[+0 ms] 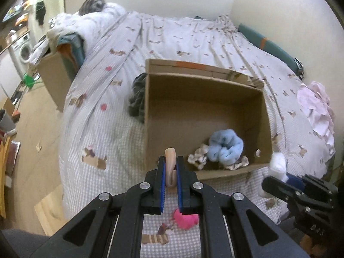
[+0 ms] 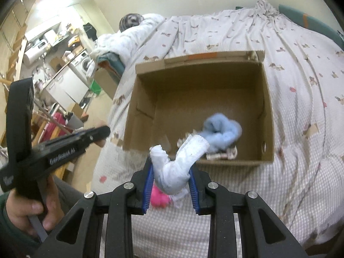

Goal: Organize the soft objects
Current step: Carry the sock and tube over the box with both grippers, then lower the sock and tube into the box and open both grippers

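An open cardboard box sits on the bed. Inside lie a light blue fluffy cloth and patterned beige socks. My left gripper is shut on a peach sock, just before the box's near wall. My right gripper is shut on a rolled white sock, at the box's near edge; it also shows in the left wrist view. A pink soft thing lies on the bed under the grippers.
A dark green garment lies left of the box. A pale pink cloth lies on the bed's right side. A second cardboard box stands at the bed's left edge. Pillows and blankets are piled at the far end.
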A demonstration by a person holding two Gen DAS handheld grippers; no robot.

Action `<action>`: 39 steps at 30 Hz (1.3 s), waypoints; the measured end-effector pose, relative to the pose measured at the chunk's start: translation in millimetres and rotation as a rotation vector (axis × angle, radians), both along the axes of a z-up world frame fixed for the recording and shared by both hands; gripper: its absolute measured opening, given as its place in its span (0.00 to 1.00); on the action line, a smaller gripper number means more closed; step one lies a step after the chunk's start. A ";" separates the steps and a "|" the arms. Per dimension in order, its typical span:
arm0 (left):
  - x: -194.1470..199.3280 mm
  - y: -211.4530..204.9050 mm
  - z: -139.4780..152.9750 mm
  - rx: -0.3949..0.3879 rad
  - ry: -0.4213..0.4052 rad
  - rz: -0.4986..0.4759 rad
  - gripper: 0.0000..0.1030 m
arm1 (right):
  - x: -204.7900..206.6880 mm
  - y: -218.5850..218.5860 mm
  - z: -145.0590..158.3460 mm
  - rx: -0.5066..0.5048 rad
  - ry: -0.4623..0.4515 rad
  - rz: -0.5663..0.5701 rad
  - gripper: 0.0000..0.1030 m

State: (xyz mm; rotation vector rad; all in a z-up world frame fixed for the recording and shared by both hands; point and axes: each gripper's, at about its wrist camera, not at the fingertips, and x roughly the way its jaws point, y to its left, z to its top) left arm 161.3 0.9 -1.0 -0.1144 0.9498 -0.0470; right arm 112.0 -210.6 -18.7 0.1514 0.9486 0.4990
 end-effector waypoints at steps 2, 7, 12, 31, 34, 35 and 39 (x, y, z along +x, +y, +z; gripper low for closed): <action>9.2 -2.8 1.2 0.005 -0.008 -0.015 0.08 | 7.7 2.9 6.3 0.004 -0.022 0.004 0.31; 34.5 -5.8 0.6 -0.003 -0.020 -0.024 0.08 | 39.7 4.1 14.1 -0.003 -0.054 -0.012 0.31; 59.0 -10.8 -15.1 0.018 -0.008 -0.038 0.08 | 65.9 -2.7 2.7 0.021 -0.047 -0.048 0.31; 81.4 -2.6 -50.4 -0.052 0.080 -0.040 0.08 | 95.0 3.5 -47.6 0.014 0.075 -0.046 0.31; 81.6 -5.8 -51.8 -0.041 0.078 -0.061 0.08 | 96.8 7.1 -53.6 0.003 0.094 -0.033 0.31; 80.4 -7.8 -51.1 -0.034 0.072 -0.073 0.08 | 96.6 8.4 -54.2 -0.003 0.094 -0.027 0.31; 77.2 -13.9 -52.7 -0.021 0.071 -0.097 0.08 | 96.5 8.7 -55.4 -0.004 0.099 -0.020 0.31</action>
